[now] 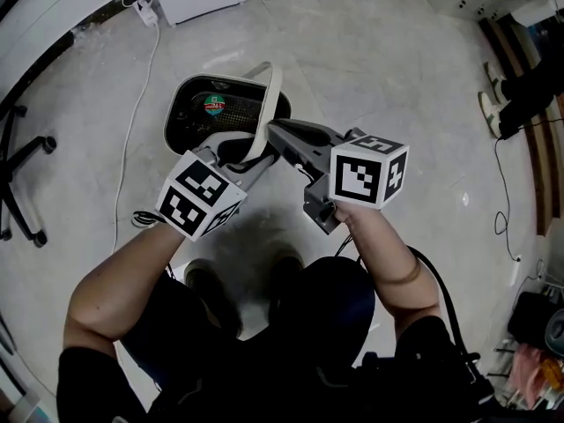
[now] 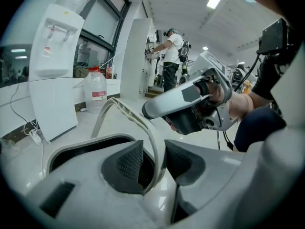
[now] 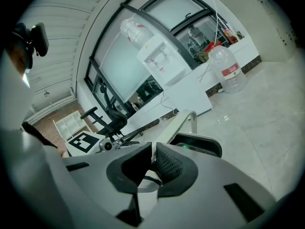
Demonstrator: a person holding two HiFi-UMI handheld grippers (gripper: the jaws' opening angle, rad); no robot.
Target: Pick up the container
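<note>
The right gripper (image 1: 275, 130) is pinching the container's arched handle (image 1: 274, 91) between nearly closed jaws. The left gripper (image 1: 248, 155) is straddling the same handle lower down, its jaws standing apart with a gap showing beside one pad. The container (image 1: 189, 123), a white bin with a dark inside, is lying just ahead of the person's feet (image 1: 207, 285). Whether it is clearing the floor (image 1: 370, 51) yet is hard to say. The grasp is looking secured on one side, and the lift is remaining.
</note>
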